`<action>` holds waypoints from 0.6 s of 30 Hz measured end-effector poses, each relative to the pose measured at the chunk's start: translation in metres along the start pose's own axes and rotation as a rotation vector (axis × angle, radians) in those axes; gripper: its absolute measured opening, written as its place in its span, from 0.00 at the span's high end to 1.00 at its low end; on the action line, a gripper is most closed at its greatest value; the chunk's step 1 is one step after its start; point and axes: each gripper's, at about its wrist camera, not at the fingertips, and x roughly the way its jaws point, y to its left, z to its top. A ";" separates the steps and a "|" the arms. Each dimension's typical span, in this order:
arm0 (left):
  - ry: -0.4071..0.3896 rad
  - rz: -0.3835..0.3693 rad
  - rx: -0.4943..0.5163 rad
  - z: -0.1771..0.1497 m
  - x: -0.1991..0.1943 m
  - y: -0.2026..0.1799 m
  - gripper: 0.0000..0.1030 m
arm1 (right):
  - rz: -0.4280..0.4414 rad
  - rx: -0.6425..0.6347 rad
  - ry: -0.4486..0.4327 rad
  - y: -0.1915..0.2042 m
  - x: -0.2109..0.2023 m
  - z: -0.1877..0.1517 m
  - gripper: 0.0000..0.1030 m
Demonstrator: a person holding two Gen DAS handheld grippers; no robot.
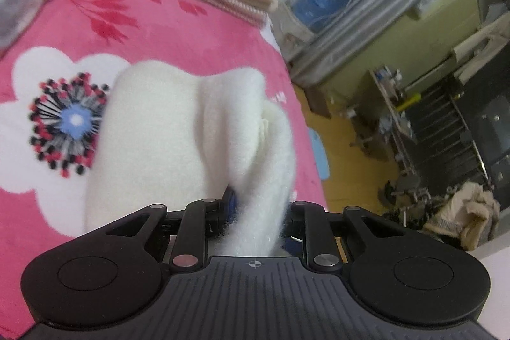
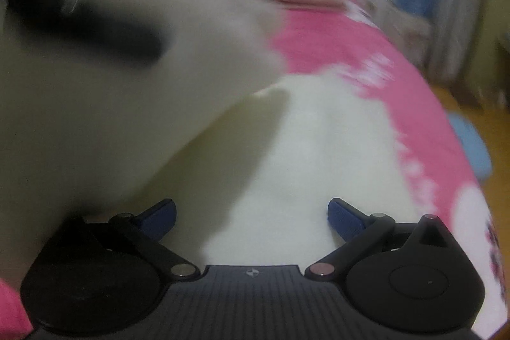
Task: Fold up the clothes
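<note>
A fluffy white fleece garment (image 1: 178, 129) is pinched by the left gripper (image 1: 255, 212), its fingertips hidden; the right gripper (image 2: 251, 219), jaws spread, is blurred

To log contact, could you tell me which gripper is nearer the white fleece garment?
Left. The left gripper is clamped on the white fleece garment; the right gripper hovers open just above it.

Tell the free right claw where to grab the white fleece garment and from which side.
Take the loose raised flap of the white fleece garment, coming in from the left with the open right claw. That edge is lifted off the pink blanket, so fingers can close around it. The left claw already pinches another part.
</note>
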 end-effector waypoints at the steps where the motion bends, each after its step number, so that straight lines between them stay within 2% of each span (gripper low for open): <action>1: 0.008 0.002 0.005 -0.001 0.008 -0.002 0.80 | 0.027 0.088 0.001 -0.019 -0.007 0.000 0.00; 5: 0.102 0.016 0.017 -0.014 0.056 0.001 0.74 | 0.256 0.539 -0.022 -0.092 -0.016 -0.017 0.00; 6: 0.136 0.003 -0.009 -0.016 0.064 0.007 0.74 | 0.309 0.636 -0.030 -0.106 -0.015 -0.022 0.00; 8: 0.140 -0.044 -0.057 -0.016 0.065 0.015 0.66 | 0.379 0.768 -0.046 -0.125 -0.009 -0.028 0.00; 10: 0.140 -0.155 -0.146 -0.012 0.059 0.030 0.50 | 0.429 0.839 -0.059 -0.134 -0.004 -0.032 0.00; 12: 0.151 -0.274 -0.263 -0.010 0.055 0.047 0.42 | 0.472 0.898 -0.067 -0.140 0.002 -0.034 0.00; 18: 0.156 -0.525 -0.448 -0.015 0.041 0.077 0.42 | 0.567 0.996 -0.066 -0.150 0.013 -0.038 0.00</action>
